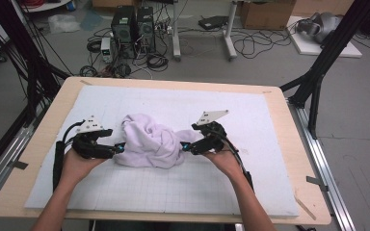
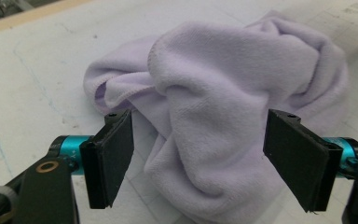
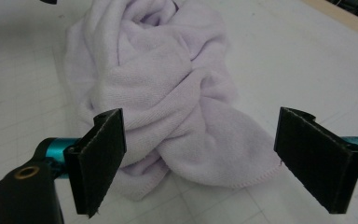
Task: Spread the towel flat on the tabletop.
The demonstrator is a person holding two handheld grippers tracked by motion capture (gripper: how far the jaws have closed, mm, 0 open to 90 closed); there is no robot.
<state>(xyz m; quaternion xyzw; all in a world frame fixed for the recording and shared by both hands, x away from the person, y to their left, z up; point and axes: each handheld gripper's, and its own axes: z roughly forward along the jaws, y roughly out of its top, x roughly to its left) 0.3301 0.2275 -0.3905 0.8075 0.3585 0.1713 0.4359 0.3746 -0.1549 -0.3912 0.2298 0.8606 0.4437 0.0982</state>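
Observation:
A crumpled pale lilac towel (image 1: 150, 141) lies bunched in the middle of the white gridded mat (image 1: 173, 187). My left gripper (image 1: 119, 148) sits at the towel's left edge, open, its jaws standing wide on either side of a fold of the towel (image 2: 214, 116) without closing on it. My right gripper (image 1: 187, 146) is at the towel's right edge, also open, with the twisted end of the towel (image 3: 168, 98) lying between and beyond its jaws. Each gripper is held in a hand that comes in from the near side.
The mat covers a wooden table (image 1: 43, 144) whose bare border runs round it. Beyond the far edge the floor holds computer towers (image 1: 132, 26), tangled cables and a cardboard box (image 1: 267, 13). Black frame legs (image 1: 318, 72) stand at the right.

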